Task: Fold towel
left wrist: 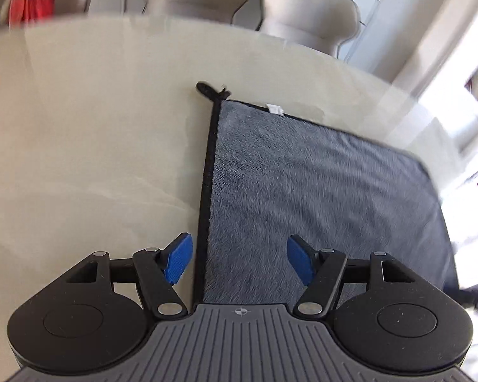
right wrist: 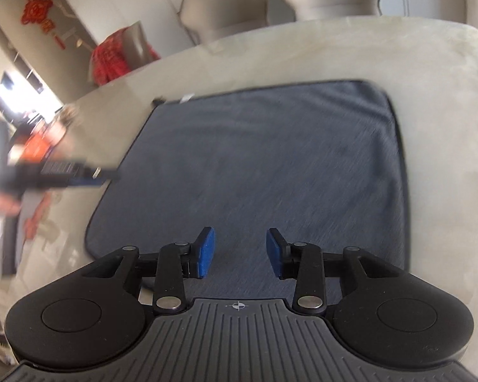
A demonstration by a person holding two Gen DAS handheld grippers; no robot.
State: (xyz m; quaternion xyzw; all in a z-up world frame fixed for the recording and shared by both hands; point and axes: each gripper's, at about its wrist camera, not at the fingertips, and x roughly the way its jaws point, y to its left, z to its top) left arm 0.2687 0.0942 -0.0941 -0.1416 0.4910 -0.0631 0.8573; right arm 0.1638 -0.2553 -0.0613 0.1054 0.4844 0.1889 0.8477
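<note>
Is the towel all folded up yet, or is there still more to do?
Not yet. The grey towel lies flat on the table, roughly square with its hanging loop at a far corner; whether it has been folded once already, I cannot tell. Nothing is in hand: the left gripper and right gripper are both open and empty above the towel. Grabbing an edge and folding is still left.

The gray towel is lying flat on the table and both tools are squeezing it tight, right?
Not quite. The gray towel does lie flat on the table, but neither tool is squeezing it. The left tool in the left wrist view and the right tool in the right wrist view are open, with nothing pinched.
</note>
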